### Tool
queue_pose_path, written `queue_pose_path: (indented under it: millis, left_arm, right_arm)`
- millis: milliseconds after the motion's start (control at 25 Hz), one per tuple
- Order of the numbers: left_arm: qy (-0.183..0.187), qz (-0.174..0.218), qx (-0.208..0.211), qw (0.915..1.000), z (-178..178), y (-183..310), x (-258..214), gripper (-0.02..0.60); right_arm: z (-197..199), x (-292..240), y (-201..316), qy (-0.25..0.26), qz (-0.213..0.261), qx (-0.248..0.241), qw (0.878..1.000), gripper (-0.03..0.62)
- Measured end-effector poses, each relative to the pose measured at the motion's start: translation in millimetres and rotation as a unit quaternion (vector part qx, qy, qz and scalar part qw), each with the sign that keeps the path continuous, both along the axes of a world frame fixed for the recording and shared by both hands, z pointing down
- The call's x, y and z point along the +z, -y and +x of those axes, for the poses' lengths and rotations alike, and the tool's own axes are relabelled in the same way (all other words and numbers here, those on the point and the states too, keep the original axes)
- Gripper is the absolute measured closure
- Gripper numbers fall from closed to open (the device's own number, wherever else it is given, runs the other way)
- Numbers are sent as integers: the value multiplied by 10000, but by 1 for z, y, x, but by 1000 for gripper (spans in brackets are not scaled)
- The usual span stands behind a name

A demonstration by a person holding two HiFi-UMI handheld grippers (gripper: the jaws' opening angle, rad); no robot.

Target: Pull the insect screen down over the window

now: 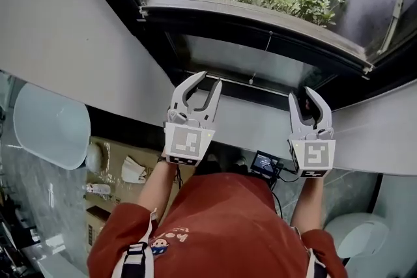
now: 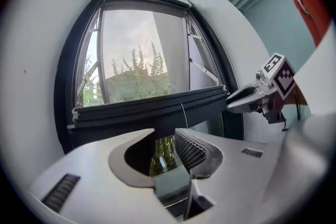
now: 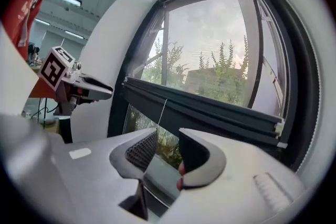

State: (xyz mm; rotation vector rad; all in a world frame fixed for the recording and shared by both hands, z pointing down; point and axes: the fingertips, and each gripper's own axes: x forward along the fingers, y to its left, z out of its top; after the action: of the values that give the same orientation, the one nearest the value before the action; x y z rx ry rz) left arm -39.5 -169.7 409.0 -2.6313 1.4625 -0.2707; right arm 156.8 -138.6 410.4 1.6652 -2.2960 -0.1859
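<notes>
Straight ahead, the window (image 2: 68,76): dark frame, sash swung outward, greenery beyond. Next, the insect screen: its dark bottom bar (image 2: 152,108) lies across the lower part of the opening, with a strip below it uncovered. Probably light, with flimsy mesh and a stiff bar; best held on the bar, never the mesh. Then left gripper (image 2: 165,136) and right gripper (image 3: 168,136): jaws apart, nothing between them, short of the bar. Last, the pull cord (image 2: 184,113): thin, pale, hanging mid-bar; an alternative hold, likely slippery.

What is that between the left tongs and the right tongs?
A thin pull cord hanging from the insect screen's dark bar; neither left tongs nor right tongs touch it. The head view shows this.
</notes>
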Motion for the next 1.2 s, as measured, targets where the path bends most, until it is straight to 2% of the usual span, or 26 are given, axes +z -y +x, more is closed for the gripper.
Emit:
queue_pose_path:
  millis: [200, 400, 520, 720, 960, 1200]
  left_arm:
    - [-484, -72, -162, 9987, 2, -17, -2, 459]
    - [-785, -79, -325, 9964, 1, -28, -2, 460]
    - [-905, -44, -382, 9952, 1, -32, 0, 460]
    - [-847, 59, -454, 9954, -1, -29, 12, 463]
    - [-837, 164, -455, 9953, -1, -20, 14, 503]
    - [-843, 171, -368, 9956, -1, -15, 14, 575]
  right_arm:
    - [-6, 4, -15, 722, 56, -55, 9974, 456]
    - [-19, 0, -25, 1261, 191, -42, 9918, 457]
    - [-18, -2, -28, 1320, 457, 174, 9900, 457]
    - [-4, -5, -27, 1370, 878, 589, 9849, 462]
    - [4, -2, -18, 1291, 997, 675, 9843, 514]
    - [11, 0, -13, 1172, 1099, 848, 9834, 583]
